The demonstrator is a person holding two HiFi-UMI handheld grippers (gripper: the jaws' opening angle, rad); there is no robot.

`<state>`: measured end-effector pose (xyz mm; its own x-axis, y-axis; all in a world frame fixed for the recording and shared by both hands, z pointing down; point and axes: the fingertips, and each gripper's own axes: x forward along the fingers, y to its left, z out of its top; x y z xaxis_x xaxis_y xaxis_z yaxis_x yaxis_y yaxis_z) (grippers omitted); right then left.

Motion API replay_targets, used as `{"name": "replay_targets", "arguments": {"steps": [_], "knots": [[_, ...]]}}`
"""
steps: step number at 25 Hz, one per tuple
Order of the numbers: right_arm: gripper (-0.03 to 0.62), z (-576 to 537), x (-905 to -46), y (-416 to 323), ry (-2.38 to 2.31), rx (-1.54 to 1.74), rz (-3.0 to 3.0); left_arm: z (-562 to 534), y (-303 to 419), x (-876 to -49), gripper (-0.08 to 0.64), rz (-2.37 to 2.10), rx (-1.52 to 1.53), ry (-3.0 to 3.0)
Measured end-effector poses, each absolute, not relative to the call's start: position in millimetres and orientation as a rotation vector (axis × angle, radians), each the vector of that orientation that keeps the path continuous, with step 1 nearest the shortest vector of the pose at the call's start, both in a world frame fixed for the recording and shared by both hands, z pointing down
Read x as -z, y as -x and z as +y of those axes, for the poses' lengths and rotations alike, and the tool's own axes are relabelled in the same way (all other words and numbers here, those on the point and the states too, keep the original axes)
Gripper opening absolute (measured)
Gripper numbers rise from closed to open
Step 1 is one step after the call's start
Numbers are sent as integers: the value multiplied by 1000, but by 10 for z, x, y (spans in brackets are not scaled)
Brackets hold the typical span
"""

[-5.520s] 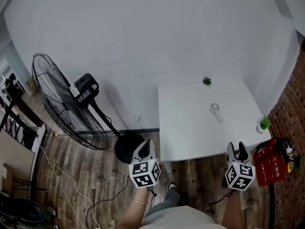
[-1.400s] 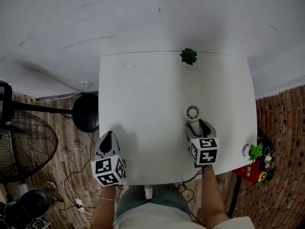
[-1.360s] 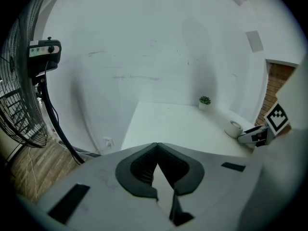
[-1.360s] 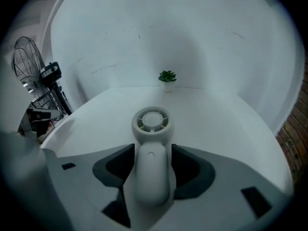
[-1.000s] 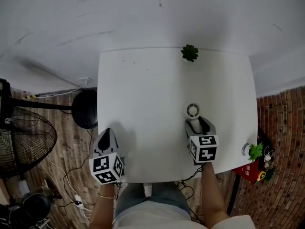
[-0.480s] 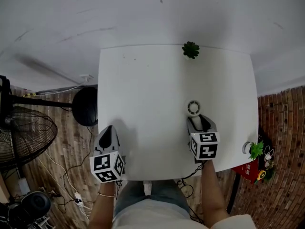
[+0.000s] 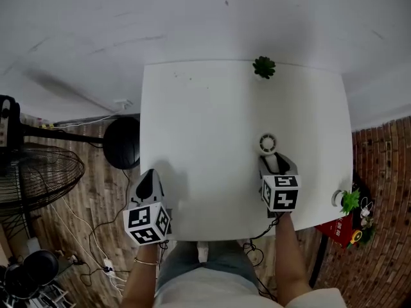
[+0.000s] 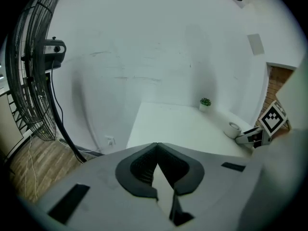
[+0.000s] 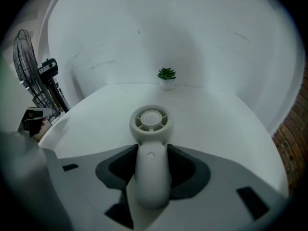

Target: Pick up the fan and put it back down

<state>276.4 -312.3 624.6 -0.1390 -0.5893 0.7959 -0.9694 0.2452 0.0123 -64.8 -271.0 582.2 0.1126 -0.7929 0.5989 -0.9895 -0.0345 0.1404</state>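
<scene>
Jaws of the right gripper (image 7: 276,165) are closed on the handle of the small fan (image 7: 268,144), one dark pad (image 9: 120,165) pressed against each side of the white handle. The handle runs straight down the middle of the jaw gap. The round, slotted fan head projects beyond the jaw tips and points toward the far edge of the table (image 7: 205,120). In the right gripper view the lower end of the handle reaches back between the pads, toward the gripper body. The views do not settle whether the fan rests on the table or is held just above it.

Position of the fan: over the right half of the table, nearer the near edge than the far edge, and well apart from the potted plant (image 7: 264,67) that stands at the far edge.

Left gripper (image 7: 149,183): jaws closed, tips meeting with nothing between them. It hangs over the near left corner of the table, well apart from the fan, and its marker cube sits just outside the near edge. Its view looks across the table top toward the potted plant, with the fan head and the right gripper at the right side.

Floor fan (image 7: 38,178): stands on the wooden floor to the left of the table. Its black round base (image 7: 122,143) lies just beside the table's left edge, and its wire cage lies farther out from that edge
</scene>
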Motion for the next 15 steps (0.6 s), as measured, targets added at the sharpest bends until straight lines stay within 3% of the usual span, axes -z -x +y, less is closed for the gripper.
{"name": "replay_targets", "arguments": {"steps": [15], "knots": [[189, -3117, -5712, -2768, -1601, -567, -1841, -2795, 707, -5548, 9, -1712, -414, -1950]]}}
